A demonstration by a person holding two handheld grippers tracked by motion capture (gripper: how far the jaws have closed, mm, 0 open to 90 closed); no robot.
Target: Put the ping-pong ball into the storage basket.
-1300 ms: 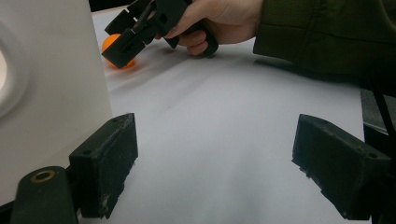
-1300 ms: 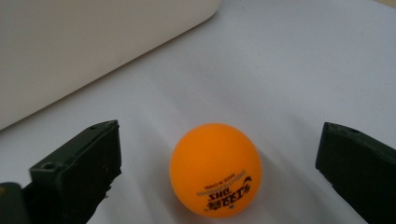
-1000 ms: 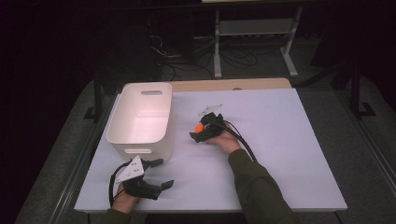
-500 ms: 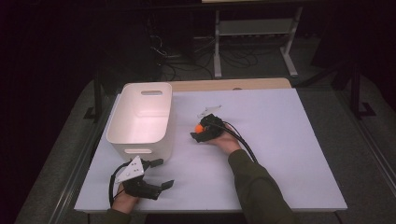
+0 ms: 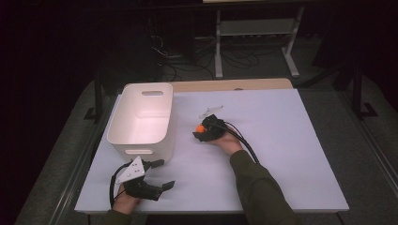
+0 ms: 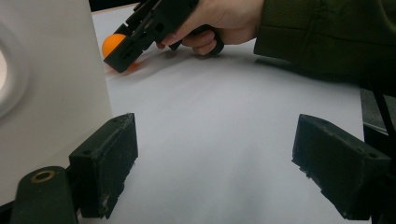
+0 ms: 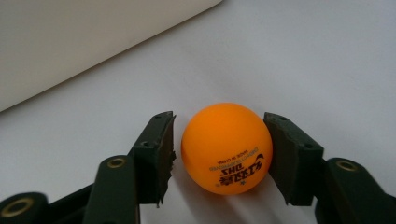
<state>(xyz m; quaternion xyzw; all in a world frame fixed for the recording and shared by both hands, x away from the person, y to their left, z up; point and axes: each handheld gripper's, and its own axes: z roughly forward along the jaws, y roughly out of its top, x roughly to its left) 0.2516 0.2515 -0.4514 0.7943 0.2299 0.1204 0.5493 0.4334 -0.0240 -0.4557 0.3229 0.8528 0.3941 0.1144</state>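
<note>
An orange table-tennis ball lies on the white table, just right of a white bin. My right gripper points left at the ball and its jaws have just been closing around it. In the right gripper view the ball sits between the pads: the right pad meets it, while a thin gap shows at the left pad. My left gripper rests open near the table's front edge, below the bin, with nothing between its jaws. From there the ball shows behind the right gripper.
The bin stands empty, with a handle slot at its far end, close to the left of both grippers. A small clear object lies just beyond the right gripper. Dark floor, cables and a metal rack lie past the table's far edge.
Both hands have stayed in place. The right gripper's jaws have drawn in around the orange ball.
</note>
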